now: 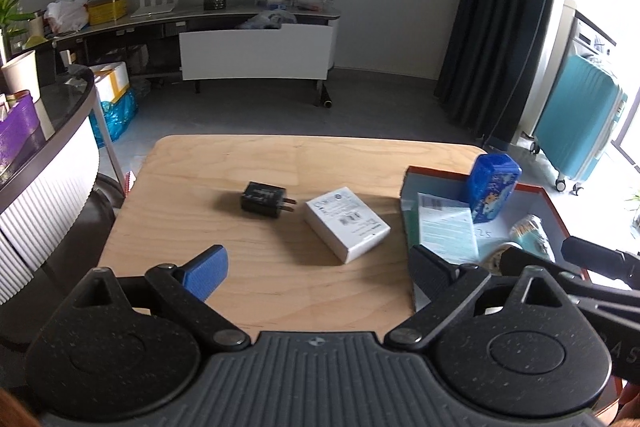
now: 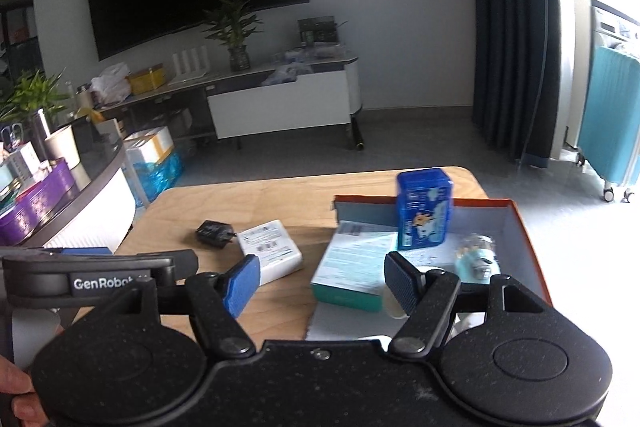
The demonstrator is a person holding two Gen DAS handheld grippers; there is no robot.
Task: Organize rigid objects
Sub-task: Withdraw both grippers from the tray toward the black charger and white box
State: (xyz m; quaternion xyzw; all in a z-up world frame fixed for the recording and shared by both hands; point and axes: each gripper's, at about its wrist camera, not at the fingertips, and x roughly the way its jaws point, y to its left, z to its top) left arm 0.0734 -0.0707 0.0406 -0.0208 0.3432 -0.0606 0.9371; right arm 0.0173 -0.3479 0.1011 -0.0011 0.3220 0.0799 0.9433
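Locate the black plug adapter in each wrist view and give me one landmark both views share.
Left wrist view: the black plug adapter lies near the middle of the wooden table, left of the white box, prongs toward it.
Right wrist view: the adapter sits left of centre, again just left of the white box.
Shared landmark: the upright blue tin in the orange-rimmed tray to the right.

Daylight floods in from the right of the wooden desk [image 1: 256, 291], blowing out the floor there and casting soft shadows leftward from the black charger [image 1: 264, 200], while the room behind stays dim, slightly blurred and fisheye-bent at the edges.
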